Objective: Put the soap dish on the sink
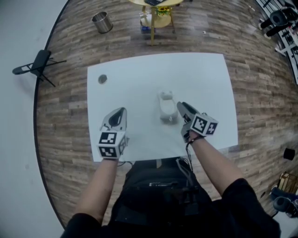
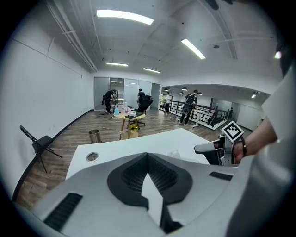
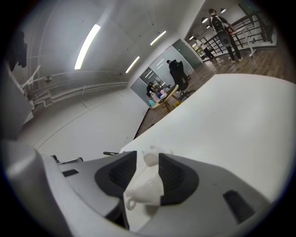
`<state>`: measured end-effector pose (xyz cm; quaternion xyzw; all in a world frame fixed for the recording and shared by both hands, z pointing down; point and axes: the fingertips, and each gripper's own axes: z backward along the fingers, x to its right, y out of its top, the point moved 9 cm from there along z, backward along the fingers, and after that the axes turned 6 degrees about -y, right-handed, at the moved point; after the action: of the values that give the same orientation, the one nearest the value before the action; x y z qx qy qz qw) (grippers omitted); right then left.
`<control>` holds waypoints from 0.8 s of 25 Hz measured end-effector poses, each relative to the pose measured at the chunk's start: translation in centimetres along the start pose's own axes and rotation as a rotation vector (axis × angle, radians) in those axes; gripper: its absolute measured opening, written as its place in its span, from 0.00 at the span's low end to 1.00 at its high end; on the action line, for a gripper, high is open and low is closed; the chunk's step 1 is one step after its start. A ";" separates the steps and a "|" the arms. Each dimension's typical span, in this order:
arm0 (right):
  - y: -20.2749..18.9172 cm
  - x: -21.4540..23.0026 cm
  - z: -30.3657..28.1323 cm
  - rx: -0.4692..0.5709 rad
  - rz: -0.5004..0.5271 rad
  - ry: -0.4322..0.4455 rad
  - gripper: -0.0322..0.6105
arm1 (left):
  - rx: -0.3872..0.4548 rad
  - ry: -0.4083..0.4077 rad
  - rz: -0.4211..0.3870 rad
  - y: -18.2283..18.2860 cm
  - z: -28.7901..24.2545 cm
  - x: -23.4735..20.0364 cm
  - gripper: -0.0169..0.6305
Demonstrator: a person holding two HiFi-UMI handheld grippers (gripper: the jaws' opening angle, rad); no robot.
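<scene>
- On the white table, near its middle, sits the soap dish, a small white piece with a tiny loop on its near edge.
- The right gripper comes at it from the right. In the right gripper view, the jaws of the right gripper are drawn narrow on the soap dish, one dark pad against each side.
- No view shows whether the dish rests on the table or is just clear of it.
- Just beyond the dish, on its far side, lies a second white piece, perhaps the sink. It also shows past the jaw tips in the right gripper view. Whether the two pieces touch cannot be told.
- The left gripper is over the near left part of the table, well apart from the dish. The jaws of the left gripper are together at the tips, with only a thin sliver of table showing between the pads and nothing held.
- From the left gripper view, the right gripper reaches in from the right.
- A grey round disc lies on the far left part of the table.
- On the wooden floor beyond the table stand a metal bin, a black folding chair at the left, and a round yellow table at the far side.
</scene>
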<state>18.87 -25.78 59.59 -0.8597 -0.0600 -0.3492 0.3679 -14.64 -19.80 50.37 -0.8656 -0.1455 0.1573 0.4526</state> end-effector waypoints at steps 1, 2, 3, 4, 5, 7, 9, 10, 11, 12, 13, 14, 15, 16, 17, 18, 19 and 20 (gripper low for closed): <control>0.0 -0.2 0.4 0.006 0.011 0.003 0.29 | 0.002 0.004 0.001 -0.1 0.3 0.0 0.01; 0.0 -0.3 0.9 0.013 0.024 0.006 0.29 | 0.005 0.008 0.000 -0.1 0.6 -0.1 0.01; 0.0 -0.4 1.4 0.020 0.037 0.008 0.29 | 0.007 0.013 -0.001 -0.2 0.9 0.0 0.01; 0.1 -0.5 1.8 0.027 0.050 0.011 0.28 | 0.009 0.017 -0.002 -0.2 1.1 0.0 0.01; 0.1 -0.5 2.3 0.033 0.063 0.013 0.28 | 0.012 0.019 -0.003 -0.2 1.3 0.2 0.01; 0.1 -0.7 3.1 0.044 0.094 0.020 0.28 | 0.022 0.022 -0.007 -0.2 1.6 0.6 0.01; 0.3 -1.0 3.8 0.053 0.123 0.034 0.28 | 0.031 0.024 -0.009 -0.1 2.0 1.0 0.01; 0.4 -1.3 4.1 0.059 0.132 0.041 0.28 | 0.035 0.026 -0.008 -0.1 2.1 1.1 0.01; 0.5 -1.5 4.4 0.066 0.138 0.046 0.28 | 0.040 0.029 -0.008 0.0 2.3 1.2 0.01; 0.6 -1.8 4.8 0.072 0.142 0.051 0.28 | 0.045 0.031 -0.009 0.0 2.5 1.3 0.01; 0.7 -2.1 5.1 0.078 0.148 0.057 0.28 | 0.050 0.032 -0.012 0.1 2.7 1.4 0.01; 0.8 -2.5 5.4 0.083 0.157 0.065 0.28 | 0.055 0.034 -0.015 0.2 2.9 1.5 0.01; 0.9 -2.9 5.7 0.087 0.170 0.073 0.28 | 0.059 0.035 -0.017 0.2 3.1 1.6 0.01; 0.9 -3.3 6.0 0.092 0.184 0.080 0.28 | 0.063 0.037 -0.018 0.3 3.3 1.7 0.01; 1.0 -3.6 6.2 0.098 0.199 0.086 0.28 | 0.067 0.039 -0.018 0.2 3.6 1.7 0.01; 1.0 -3.9 6.5 0.104 0.215 0.090 0.28 | 0.071 0.041 -0.017 0.2 3.8 1.7 0.01; 1.1 -4.3 6.7 0.110 0.233 0.092 0.28 | 0.076 0.044 -0.016 0.1 4.0 1.7 0.01; 1.2 -4.6 6.9 0.116 0.250 0.095 0.28 | 0.081 0.046 -0.014 0.0 4.2 1.7 0.01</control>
<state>19.69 -21.24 52.54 -0.8201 0.0449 -0.3371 0.4602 -14.79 -16.01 47.82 -0.8491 -0.1345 0.1397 0.4914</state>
